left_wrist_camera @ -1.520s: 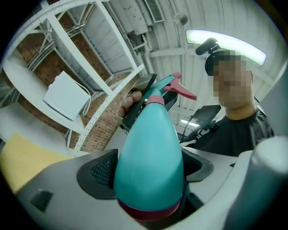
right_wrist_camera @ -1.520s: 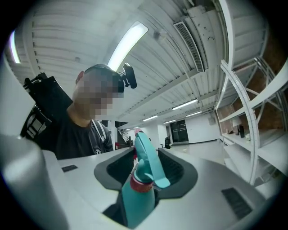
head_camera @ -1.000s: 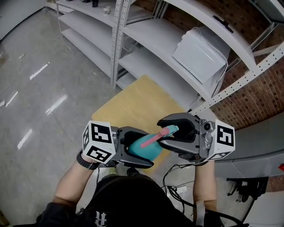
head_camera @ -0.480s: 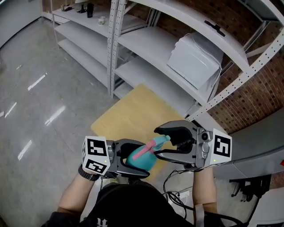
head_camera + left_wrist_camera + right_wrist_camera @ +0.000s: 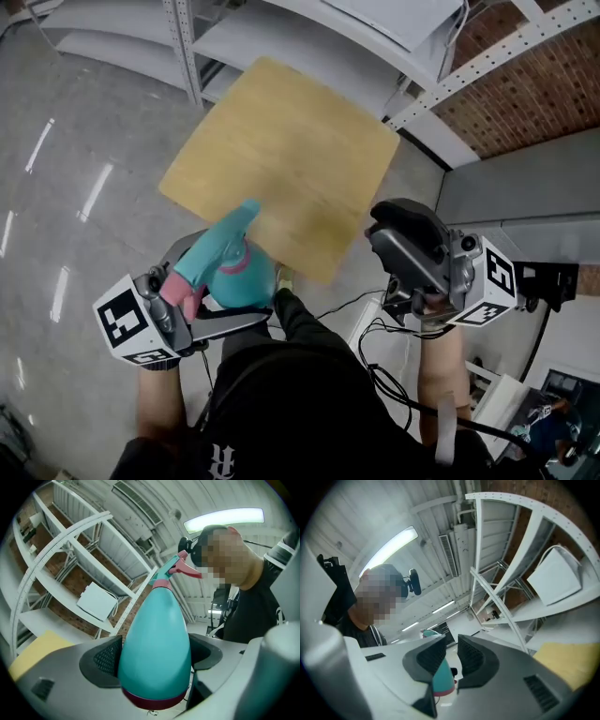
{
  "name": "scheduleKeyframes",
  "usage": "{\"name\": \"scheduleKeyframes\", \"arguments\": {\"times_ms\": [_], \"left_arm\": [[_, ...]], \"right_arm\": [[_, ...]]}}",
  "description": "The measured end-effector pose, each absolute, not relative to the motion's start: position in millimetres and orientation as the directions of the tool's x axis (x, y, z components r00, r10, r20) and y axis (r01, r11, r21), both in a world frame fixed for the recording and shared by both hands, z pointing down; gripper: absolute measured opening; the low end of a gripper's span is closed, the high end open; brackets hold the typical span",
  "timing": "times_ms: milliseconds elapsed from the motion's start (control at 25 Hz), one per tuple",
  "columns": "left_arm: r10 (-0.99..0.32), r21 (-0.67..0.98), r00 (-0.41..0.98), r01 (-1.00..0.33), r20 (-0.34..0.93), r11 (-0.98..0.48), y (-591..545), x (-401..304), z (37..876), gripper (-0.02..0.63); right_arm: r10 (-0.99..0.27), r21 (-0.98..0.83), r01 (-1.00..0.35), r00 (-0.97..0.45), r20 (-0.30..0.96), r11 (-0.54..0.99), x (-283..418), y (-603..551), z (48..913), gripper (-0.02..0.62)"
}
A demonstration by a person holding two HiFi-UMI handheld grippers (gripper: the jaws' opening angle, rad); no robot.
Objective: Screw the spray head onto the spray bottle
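A teal spray bottle with its teal and pink spray head on its neck is held at the lower left of the head view. My left gripper is shut on the bottle's body, a pad pressing on each side. The pink trigger points away at the top. My right gripper hangs to the right, well apart from the bottle. Its jaws are closing to a narrow gap with nothing between them. The bottle shows beyond that gap.
A square wooden tabletop lies ahead of both grippers. White metal shelving stands behind it against a brick wall. Cables run over the floor near my feet. Grey glossy floor spreads to the left.
The right gripper has let go of the spray head and drawn off to the right, its jaws narrower. The left gripper has carried the bottle leftward. The head view has tilted down.
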State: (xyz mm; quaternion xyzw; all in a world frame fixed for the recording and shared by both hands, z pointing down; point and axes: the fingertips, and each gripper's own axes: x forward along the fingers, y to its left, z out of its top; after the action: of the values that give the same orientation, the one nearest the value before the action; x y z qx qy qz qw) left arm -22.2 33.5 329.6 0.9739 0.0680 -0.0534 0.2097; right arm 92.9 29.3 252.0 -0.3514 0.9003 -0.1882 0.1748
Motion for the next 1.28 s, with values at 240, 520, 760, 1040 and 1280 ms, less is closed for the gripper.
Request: {"name": "scheduleKeyframes", "arguments": {"times_ms": [240,520,760,1040,1280], "left_arm": [[0.079,0.403,0.99,0.12,-0.118,-0.907,96.1,0.3,346.3,0.411],[-0.004,0.364,0.996,0.031,-0.094,-0.931,197.8,37.2,342.0,0.411],[-0.094,0.377,0.993,-0.06,-0.071,-0.924,330.6,86.4,332.9,0.411],[-0.17,0.402,0.984,-0.134,-0.055,-0.906,436.5,127.6,303.5,0.411],[-0.166,0.346,0.984,-0.133,-0.066,-0.929,465.4,131.5,286.7,0.411]], "right_arm": [[-0.803,-0.49,-0.692,-0.595,-0.031,0.531,109.0,92.3,293.6,0.003],[-0.745,-0.422,-0.686,-0.666,0.034,0.593,115.2,188.9,311.8,0.002],[-0.694,-0.423,-0.645,-0.718,0.051,0.637,155.8,310.7,319.9,0.002],[-0.643,-0.376,-0.601,-0.766,0.018,0.705,182.0,403.2,288.3,0.002],[-0.657,-0.316,-0.616,-0.753,-0.034,0.722,190.0,432.7,263.1,0.002]]}}
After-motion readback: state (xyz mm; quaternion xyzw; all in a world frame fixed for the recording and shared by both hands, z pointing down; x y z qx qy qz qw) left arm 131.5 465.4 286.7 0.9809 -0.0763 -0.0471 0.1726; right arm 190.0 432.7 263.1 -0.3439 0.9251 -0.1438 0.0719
